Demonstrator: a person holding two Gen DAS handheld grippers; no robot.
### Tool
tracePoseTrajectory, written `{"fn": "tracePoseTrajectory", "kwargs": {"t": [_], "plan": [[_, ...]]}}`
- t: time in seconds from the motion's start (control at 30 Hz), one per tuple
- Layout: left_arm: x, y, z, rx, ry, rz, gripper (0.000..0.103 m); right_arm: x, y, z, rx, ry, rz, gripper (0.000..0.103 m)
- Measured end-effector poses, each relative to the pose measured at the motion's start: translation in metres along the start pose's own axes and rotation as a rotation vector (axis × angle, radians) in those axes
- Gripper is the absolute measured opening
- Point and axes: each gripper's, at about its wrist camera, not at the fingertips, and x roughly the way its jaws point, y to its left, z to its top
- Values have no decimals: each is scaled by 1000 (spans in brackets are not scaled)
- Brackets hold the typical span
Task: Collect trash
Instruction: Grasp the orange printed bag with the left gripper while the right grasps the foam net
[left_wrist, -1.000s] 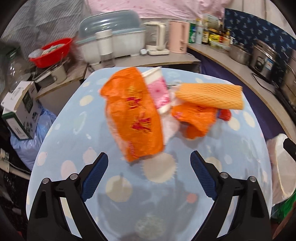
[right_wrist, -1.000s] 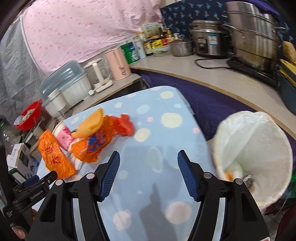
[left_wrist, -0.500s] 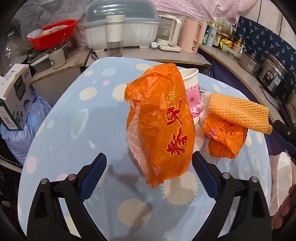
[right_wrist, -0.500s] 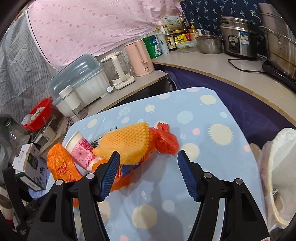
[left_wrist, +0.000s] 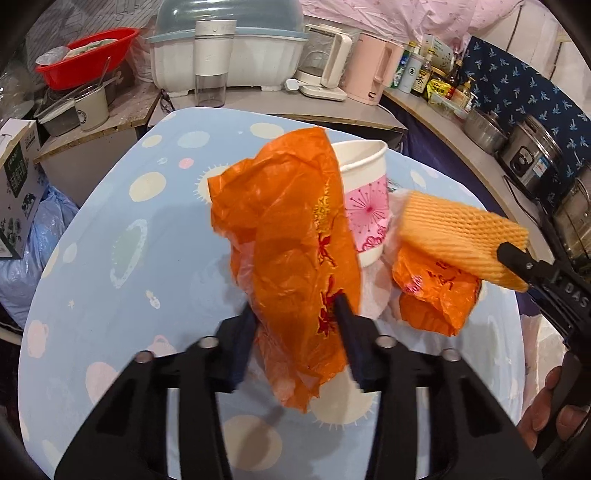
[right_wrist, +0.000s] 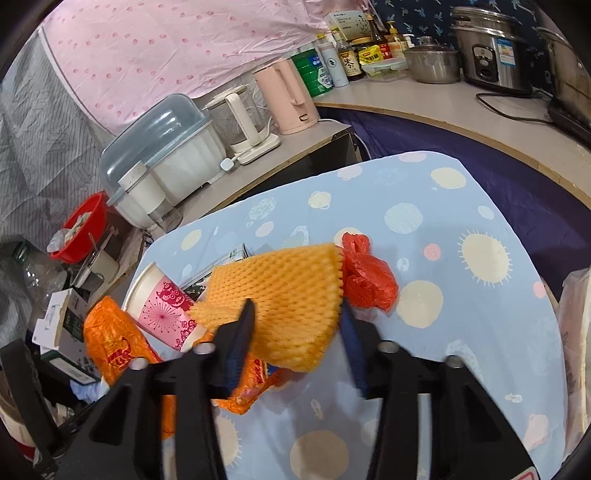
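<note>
Left wrist view: left gripper (left_wrist: 297, 308) jaws just closed, pinching crumpled orange plastic bag (left_wrist: 291, 236) over blue spotted tablecloth (left_wrist: 110, 258). Right wrist view: right gripper (right_wrist: 297, 314) jaws just closed, clamping yellow-orange foam mesh sleeve (right_wrist: 284, 295), beside tied red plastic bag (right_wrist: 365, 277).

Tablecloth (left_wrist: 110, 229): pale blue, cream and pink dots, suns.
Plastic bag (left_wrist: 291, 236): orange, red print, at 12 o'clock from the gripper pads (left_wrist: 243, 343), dark blue.
Paper cup (left_wrist: 365, 199): white, pink starburst band.
Foam net (right_wrist: 288, 295): yellow-orange mesh.
Knotted bag (right_wrist: 365, 277): red.
</note>
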Motion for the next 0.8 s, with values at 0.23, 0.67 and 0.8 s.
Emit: {"fn": "tracePoseTrajectory", "kwargs": {"t": [0.23,0.67,0.8], "plan": [[-21,-11,-5,28,-34,-19,17,-25,5,-7,-34,-42,4,11],[-75,-58,-27,113,-85,-66,17,-116,-21,-17,12,-173,21,10],[-92,-79,-37,150,-101,-86,17,-144,-41,-21,41,-213,6,10]]}}
